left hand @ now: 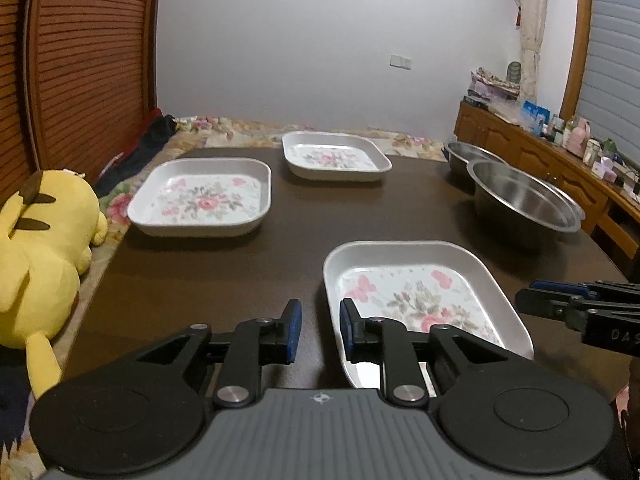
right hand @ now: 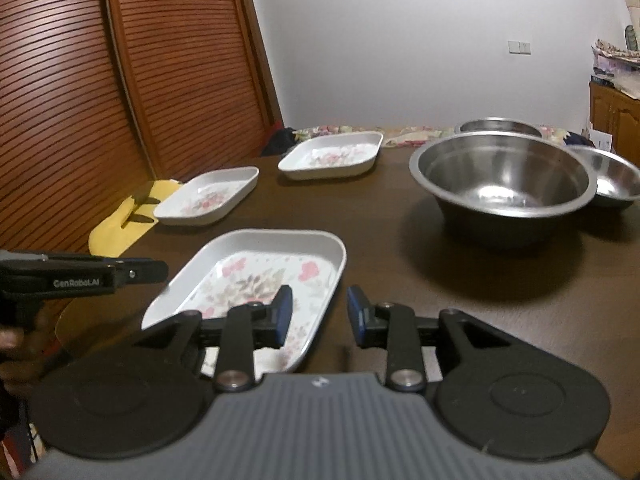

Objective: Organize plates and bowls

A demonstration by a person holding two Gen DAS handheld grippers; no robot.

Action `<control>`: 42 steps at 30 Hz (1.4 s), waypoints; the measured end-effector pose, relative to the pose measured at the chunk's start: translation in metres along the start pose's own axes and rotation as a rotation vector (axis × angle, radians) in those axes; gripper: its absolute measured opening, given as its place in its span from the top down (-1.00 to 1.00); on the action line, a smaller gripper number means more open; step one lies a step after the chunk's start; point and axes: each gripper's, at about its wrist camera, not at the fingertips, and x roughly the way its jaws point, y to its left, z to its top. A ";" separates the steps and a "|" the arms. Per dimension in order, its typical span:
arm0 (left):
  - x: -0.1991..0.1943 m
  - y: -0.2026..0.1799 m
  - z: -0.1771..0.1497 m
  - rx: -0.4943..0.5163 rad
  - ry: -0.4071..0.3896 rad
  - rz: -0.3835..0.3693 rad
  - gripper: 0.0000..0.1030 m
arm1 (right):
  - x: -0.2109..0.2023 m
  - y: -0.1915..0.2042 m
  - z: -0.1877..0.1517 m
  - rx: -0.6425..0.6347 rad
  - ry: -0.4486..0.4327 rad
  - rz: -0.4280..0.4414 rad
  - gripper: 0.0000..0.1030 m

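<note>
The near plate (left hand: pixel 424 292) lies on the tabletop (left hand: pixel 224 280) between the two grippers, and the step in hand looks like a first pick-up of it. To do it well, one pair of fingers should straddle the raised rim – one finger inside the plate, one outside – and close low on the wall before lifting, so the shallow plate does not tip or slide on the smooth wood.

The left gripper (left hand: pixel 320 330) is spread partway and grasps nothing; its right finger (left hand: pixel 349 326) hangs over the plate's left rim and its left finger over bare tabletop, though whether either touches cannot be told. The right gripper (right hand: pixel 319 316) is likewise released and empty – its left finger (right hand: pixel 283 312) is over the plate's right side, the other past the rim over wood.

Ahead and left of the left fingers lie two more plates, the mid plate (left hand: pixel 200 198) and the far plate (left hand: pixel 336 156). Ahead and right of the right fingers stands a big bowl (right hand: pixel 504 184), with a side bowl (right hand: pixel 616 178) just right of it and a back bowl (right hand: pixel 500 125) behind. Nothing is stacked yet.
</note>
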 end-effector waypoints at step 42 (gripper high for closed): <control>0.083 0.142 0.097 -0.006 -0.011 0.106 -0.54 | 0.146 0.090 0.129 -0.221 0.169 0.227 -0.02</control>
